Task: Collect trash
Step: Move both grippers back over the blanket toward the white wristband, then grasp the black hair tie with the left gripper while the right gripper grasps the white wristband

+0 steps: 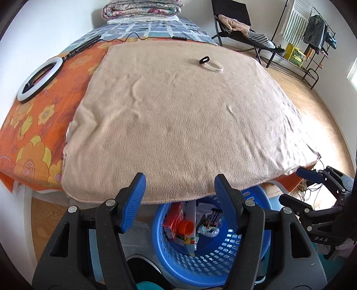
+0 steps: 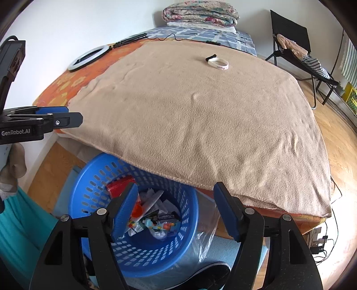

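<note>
1. Both grippers stand with jaws apart and nothing between the blue pads: the left gripper (image 1: 179, 200) fills the lower part of its own view, the right gripper (image 2: 175, 209) the lower part of its own.
2. Seen from the right wrist, the left gripper (image 2: 67, 119) reaches in from 9 o'clock, side-on; seen from the left wrist, the right gripper (image 1: 296, 187) shows at 4 o'clock.
3. Just below the fingers sits a blue basket (image 2: 142, 252) with a perforated wall, on the floor at the near edge of the bed, its far rim tucked under the blanket's overhang.
4. Inside the basket lies the trash (image 2: 156, 220): a red carton, an orange cap, crumpled paper and printed wrappers, heaped together.
5. A clear plastic bag (image 2: 205, 232) lies beside the basket at its 3 o'clock in the right wrist view.
6. A beige blanket (image 1: 178, 116) covers most of the bed, lying flat with a few low creases.
7. Toward 12 o'clock on the blanket rest a white wristband (image 1: 216, 67) and a small black ring (image 1: 204, 59), touching or nearly so.
8. At 10 o'clock a white ring light (image 1: 41, 78) lies on the orange floral sheet (image 1: 29, 133).
9. Folded quilts (image 2: 199, 14) are stacked at the head of the bed, at 12 o'clock.
10. At 1 to 2 o'clock stands a black folding chair (image 2: 290, 38) with clothes on it, on the wooden floor.
</note>
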{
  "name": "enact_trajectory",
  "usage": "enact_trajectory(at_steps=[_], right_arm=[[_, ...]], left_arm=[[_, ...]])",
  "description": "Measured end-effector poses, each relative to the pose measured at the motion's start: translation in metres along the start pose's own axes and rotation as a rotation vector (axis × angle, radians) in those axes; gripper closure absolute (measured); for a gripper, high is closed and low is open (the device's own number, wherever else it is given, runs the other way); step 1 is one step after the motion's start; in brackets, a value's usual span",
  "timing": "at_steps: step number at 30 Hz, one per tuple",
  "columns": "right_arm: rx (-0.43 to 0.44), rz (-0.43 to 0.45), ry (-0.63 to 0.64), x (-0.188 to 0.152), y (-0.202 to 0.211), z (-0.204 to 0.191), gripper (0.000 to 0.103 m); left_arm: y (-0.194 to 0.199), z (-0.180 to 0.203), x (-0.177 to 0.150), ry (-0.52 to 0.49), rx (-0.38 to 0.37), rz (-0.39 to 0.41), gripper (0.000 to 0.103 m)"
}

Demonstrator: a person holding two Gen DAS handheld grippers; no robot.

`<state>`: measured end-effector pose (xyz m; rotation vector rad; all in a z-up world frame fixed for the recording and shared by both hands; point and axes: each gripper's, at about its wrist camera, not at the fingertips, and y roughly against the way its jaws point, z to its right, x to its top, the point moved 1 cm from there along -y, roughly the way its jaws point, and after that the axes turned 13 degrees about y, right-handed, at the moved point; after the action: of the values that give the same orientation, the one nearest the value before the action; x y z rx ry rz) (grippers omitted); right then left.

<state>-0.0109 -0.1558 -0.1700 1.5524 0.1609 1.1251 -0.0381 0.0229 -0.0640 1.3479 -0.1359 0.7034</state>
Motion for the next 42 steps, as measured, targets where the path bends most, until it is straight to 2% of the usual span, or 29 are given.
enact_trajectory(at_steps=[9, 17, 20, 27, 31, 37, 39, 41, 42], right_arm=[[-0.042, 0.050, -0.004, 0.035, 0.005, 0.027, 0.033], [-0.069, 0.129, -0.025, 0.064, 0.001, 0.064, 0.033], [-0.064, 0.132, -0.053, 0.076, -0.006, 0.083, 0.033], [-0.006, 0.125, -0.145, 0.110, -0.032, 0.130, 0.033], [0.041, 0.147, -0.187, 0.132, -0.051, 0.157, 0.033], [0.098, 0.138, -0.258, 0.159, -0.089, 0.199, 0.034], [0.120, 0.132, -0.310, 0.163, -0.103, 0.215, 0.040], [0.150, 0.120, -0.360, 0.163, -0.116, 0.228, 0.050], [0.160, 0.118, -0.379, 0.163, -0.121, 0.234, 0.051]], left_arm=[[0.002, 0.016, 0.043, -0.020, 0.006, 0.064, 0.037], [-0.021, 0.034, 0.078, -0.059, 0.019, 0.069, 0.037], [-0.033, 0.039, 0.093, -0.057, 0.013, 0.069, 0.037], [-0.067, 0.058, 0.144, -0.066, -0.032, 0.051, 0.037], [-0.089, 0.080, 0.173, -0.123, -0.050, 0.074, 0.037], [-0.141, 0.110, 0.204, -0.215, -0.045, 0.068, 0.037], [-0.157, 0.117, 0.212, -0.230, -0.048, 0.058, 0.037], [-0.172, 0.125, 0.219, -0.250, -0.050, 0.055, 0.037], [-0.179, 0.128, 0.221, -0.260, -0.056, 0.052, 0.037]])
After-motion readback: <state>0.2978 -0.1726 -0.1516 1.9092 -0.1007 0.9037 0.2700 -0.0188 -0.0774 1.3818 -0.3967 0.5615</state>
